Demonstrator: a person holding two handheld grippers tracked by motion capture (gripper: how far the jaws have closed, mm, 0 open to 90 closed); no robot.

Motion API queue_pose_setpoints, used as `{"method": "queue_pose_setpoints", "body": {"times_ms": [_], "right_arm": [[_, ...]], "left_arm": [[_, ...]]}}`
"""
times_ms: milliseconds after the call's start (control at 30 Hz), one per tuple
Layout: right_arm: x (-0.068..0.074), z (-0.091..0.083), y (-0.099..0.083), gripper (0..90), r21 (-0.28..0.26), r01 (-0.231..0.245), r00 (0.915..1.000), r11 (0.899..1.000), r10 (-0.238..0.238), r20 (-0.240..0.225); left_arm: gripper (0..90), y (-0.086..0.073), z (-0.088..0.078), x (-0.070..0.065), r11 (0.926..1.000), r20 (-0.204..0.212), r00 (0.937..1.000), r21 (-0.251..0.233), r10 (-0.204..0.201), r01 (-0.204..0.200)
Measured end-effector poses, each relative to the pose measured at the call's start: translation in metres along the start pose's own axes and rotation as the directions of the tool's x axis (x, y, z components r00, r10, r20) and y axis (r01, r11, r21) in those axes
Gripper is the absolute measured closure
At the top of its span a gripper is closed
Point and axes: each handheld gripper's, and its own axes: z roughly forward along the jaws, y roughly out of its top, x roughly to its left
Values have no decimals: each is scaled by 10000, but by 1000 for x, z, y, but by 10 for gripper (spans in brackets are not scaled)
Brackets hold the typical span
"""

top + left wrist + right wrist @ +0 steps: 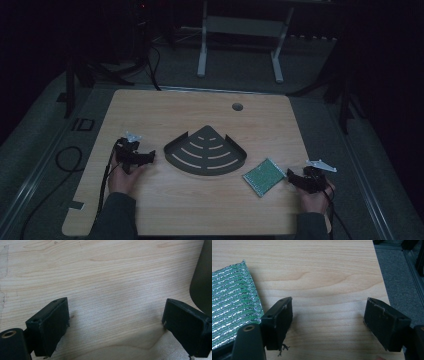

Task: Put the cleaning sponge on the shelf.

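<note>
Just left of the right gripper [328,323], whose jaws stand spread on bare wood, lies the green scouring pad [233,302]; a shallow pinch could skid it across the table [324,272].

Resting low, well apart: left gripper [142,158] gaping wide, right gripper [292,176] likewise spreading its jaws, both forearms reaching in from below.

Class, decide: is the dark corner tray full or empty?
Empty. The tray shows only its own bare slotted floor; the green sponge lies outside it.
</note>
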Motion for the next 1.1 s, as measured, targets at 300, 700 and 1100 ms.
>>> {"method": "queue_pose_setpoints", "body": {"times_ms": [300, 700, 1100], "right_arm": [[-2, -18, 9, 425, -982, -222, 9977, 9949, 157, -660], [30, -28, 28, 895, -869, 2432, 9507, 9661, -2552, -1764], [56, -20, 24, 897, -389, 3483, 9066, 9366, -3471, -2399]], "left_arm": [[79, 0, 0, 0, 10000, -1, 10000, 2, 0, 0], [79, 0, 0, 0, 10000, 0, 10000, 1, 1, -1], [79, 0, 0, 0, 10000, 0, 10000, 0, 0, 0]]}}
